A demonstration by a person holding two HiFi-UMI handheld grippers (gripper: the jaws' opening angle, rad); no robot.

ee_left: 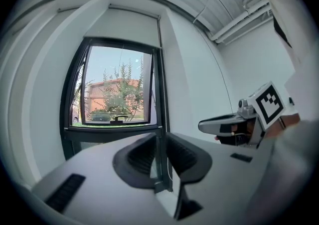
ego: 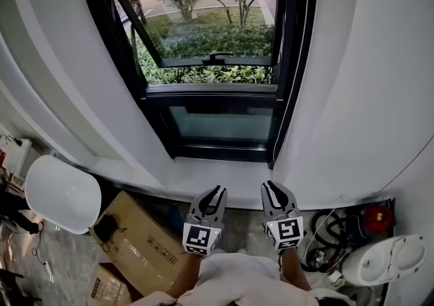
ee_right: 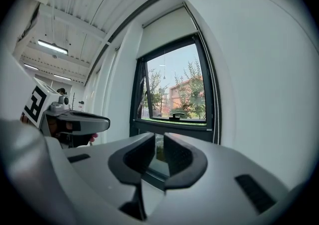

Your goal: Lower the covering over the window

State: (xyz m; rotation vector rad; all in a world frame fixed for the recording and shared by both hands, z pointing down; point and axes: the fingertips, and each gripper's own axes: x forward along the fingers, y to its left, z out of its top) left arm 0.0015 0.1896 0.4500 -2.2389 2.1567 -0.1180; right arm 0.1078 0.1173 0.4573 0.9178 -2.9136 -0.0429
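A black-framed window (ego: 217, 104) sits in a white wall, with its upper sash tilted open onto greenery. The white roller blind (ee_left: 132, 25) (ee_right: 167, 30) is drawn up and covers only the top of the opening. A bead cord (ego: 302, 53) (ee_right: 215, 100) hangs along the window's right frame. My left gripper (ego: 218, 193) (ee_left: 160, 151) and right gripper (ego: 272, 188) (ee_right: 158, 151) are side by side below the sill, pointing at the window and apart from it. Both are open, with nothing between the fingers. Each gripper view shows the other gripper to its side.
A white sill (ego: 203, 177) runs under the window. On the floor to the left are a white hard hat (ego: 61, 193) and cardboard boxes (ego: 142, 238). To the right are coiled cables (ego: 329, 230), a red object (ego: 377, 216) and a white appliance (ego: 386, 260).
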